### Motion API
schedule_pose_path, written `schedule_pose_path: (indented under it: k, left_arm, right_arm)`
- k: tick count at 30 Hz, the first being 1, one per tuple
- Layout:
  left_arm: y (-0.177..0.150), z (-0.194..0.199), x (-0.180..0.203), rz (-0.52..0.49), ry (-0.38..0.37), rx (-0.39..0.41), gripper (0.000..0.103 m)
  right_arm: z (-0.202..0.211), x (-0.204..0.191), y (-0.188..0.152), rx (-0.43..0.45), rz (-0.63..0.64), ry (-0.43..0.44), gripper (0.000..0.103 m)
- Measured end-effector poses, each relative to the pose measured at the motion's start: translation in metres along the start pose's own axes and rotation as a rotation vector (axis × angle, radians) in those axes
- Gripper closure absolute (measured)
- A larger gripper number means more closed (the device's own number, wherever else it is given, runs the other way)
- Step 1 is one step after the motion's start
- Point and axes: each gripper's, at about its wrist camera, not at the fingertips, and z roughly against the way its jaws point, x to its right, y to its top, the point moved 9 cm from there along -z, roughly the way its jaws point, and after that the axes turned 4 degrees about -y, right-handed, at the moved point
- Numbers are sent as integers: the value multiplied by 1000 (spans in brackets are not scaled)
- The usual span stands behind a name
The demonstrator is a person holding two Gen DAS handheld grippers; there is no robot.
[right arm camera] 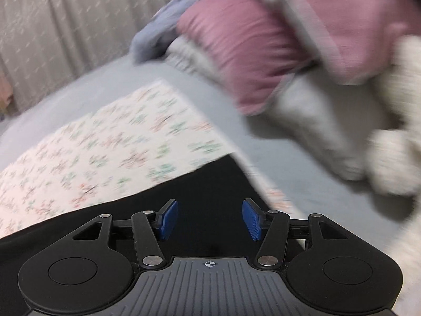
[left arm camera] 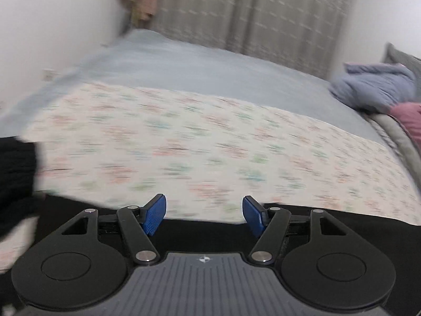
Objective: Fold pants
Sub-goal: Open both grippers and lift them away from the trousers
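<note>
Both grippers stand spread with nothing between the blue pads: the left gripper [left arm camera: 204, 214] wide, the right gripper [right arm camera: 210, 218] narrower. Black pants [right arm camera: 210, 184] lie just under them, on the near edge of a flowered sheet [left arm camera: 184, 144] spread over a pale blue bed [left arm camera: 210, 68]. Only the right view shows the pink pillow [right arm camera: 252, 52] close up and something white and fluffy far right. Blur smears both views; the pants' shape is cut off.
</note>
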Motion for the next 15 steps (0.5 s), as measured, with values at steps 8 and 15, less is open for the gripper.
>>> schedule_pose_path:
  k: [8, 15]
  left_arm:
    - [-11, -95, 79, -270, -32, -177, 19]
    - [-25, -128, 83, -303, -89, -248, 17]
  right_arm:
    - [-58, -55, -38, -148, 121, 40, 46]
    - [-49, -77, -43, -157, 238, 67, 40]
